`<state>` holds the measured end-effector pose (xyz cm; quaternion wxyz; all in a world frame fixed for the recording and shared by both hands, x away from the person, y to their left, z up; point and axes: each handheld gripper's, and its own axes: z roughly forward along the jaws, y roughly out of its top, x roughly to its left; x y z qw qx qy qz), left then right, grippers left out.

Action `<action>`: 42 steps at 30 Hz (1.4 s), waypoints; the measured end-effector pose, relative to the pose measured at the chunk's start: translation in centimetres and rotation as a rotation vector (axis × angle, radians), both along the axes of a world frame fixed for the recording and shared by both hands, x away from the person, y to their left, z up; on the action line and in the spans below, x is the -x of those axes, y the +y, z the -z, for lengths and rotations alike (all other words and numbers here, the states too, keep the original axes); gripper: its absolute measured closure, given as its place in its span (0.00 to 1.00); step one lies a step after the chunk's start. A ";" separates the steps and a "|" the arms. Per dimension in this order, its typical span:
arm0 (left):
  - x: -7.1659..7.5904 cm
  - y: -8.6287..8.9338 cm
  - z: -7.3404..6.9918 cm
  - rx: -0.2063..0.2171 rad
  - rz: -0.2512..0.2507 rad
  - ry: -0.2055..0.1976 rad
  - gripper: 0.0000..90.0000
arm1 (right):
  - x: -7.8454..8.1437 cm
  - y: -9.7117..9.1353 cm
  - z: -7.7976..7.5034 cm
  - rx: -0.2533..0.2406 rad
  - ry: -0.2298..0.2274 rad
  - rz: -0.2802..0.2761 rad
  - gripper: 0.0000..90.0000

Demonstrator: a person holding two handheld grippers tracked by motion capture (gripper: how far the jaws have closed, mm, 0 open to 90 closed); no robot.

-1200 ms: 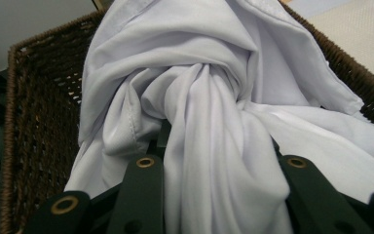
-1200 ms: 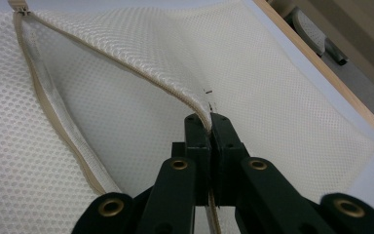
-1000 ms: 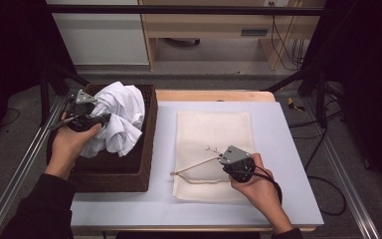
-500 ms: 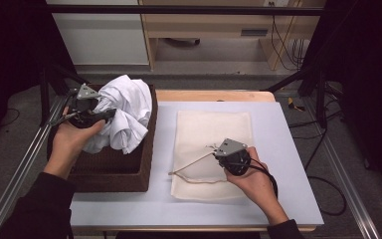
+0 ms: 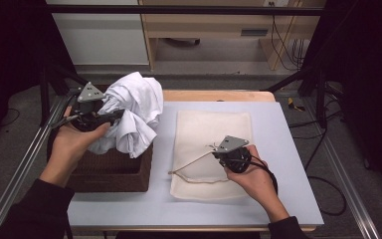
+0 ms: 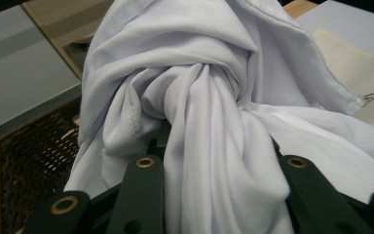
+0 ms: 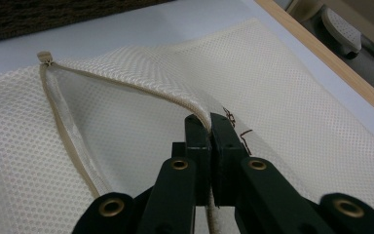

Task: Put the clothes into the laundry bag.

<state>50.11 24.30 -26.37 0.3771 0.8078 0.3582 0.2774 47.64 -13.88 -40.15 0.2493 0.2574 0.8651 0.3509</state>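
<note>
High view, left to right: at the far left your left hand (image 5: 72,144) carries the left tool (image 5: 110,117), raised above the dark wicker basket (image 5: 107,172) that sits at the left end of the surface (image 5: 288,149); that tool is clamped on a bunched white garment (image 5: 134,112), which hangs from the grip with its lower folds draping over the basket's right rim; in the left gripper view the white cloth (image 6: 199,122) is gathered into a twisted knot between the two black jaws, which press in on it from either side, with the basket's weave (image 6: 29,156) behind at the left and a corner of the cream bag (image 6: 365,68) at the right; moving to the middle of the surface, a cream mesh laundry bag (image 5: 214,134) lies flat, well apart from the basket, its zipped edge drawn up into a slanting line toward your right hand (image 5: 253,177); the right tool (image 5: 218,151) rests low over the bag near its lower half; in the right gripper view its jaws are pressed together, pinching the zipper edge of the bag (image 7: 126,126) and lifting the top layer so that the mouth gapes, the zipper's end (image 7: 44,58) showing at the far left corner; beyond the bag runs the wooden edge of the surface (image 7: 321,53).
</note>
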 end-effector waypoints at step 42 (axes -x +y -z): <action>9.7 -11.8 2.9 -0.018 0.393 0.045 0.74 | -1.8 -2.4 -0.8 -0.154 0.093 0.011 0.98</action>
